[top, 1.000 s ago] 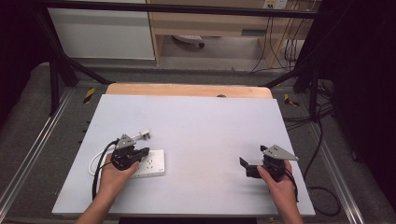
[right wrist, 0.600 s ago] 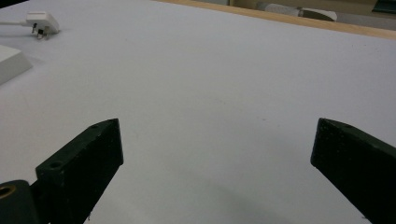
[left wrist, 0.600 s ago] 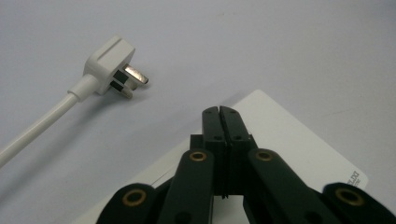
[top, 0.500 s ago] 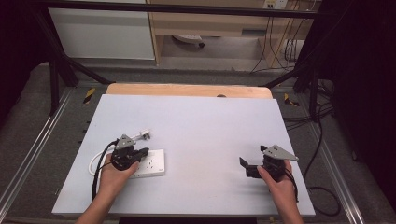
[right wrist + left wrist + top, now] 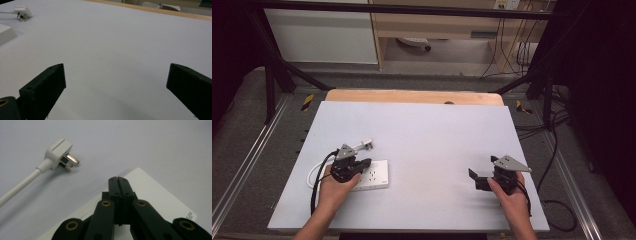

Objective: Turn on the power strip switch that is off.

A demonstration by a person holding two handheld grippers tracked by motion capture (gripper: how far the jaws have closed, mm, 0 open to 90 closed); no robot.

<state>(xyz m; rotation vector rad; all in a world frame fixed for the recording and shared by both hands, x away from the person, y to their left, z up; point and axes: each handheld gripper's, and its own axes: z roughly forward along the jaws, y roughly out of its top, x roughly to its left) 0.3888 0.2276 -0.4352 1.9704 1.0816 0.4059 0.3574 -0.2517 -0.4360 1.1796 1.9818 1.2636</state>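
A white power strip (image 5: 371,175) was seen lying flat on the pale table top (image 5: 427,135), toward the 8 o'clock part of the surface in the high view. In the left gripper view one corner of it (image 5: 160,195) was shown directly under the jaws. Its white cable (image 5: 314,172) was looped at the strip's 9 o'clock side, and the white plug (image 5: 368,144) lay on the table at about 12 o'clock from the strip, just apart from it. In the left gripper view the plug (image 5: 58,155) was found at 10 o'clock, resting on its side with its metal pins pointing toward 4 o'clock.

The left gripper (image 5: 349,167) was held by the left hand (image 5: 334,187) over the strip's 9 o'clock end. Its jaws were pressed together with nothing between them, the tips (image 5: 118,181) poised above the strip's edge; whether they touched it could not be told.

The right gripper (image 5: 492,177) was held by the right hand (image 5: 507,192) well apart, at the table's 4 o'clock side. Its jaws were spread wide over bare table (image 5: 117,50), holding nothing, with the plug (image 5: 22,11) and a corner of the strip (image 5: 6,32) seen far off at 10 o'clock.
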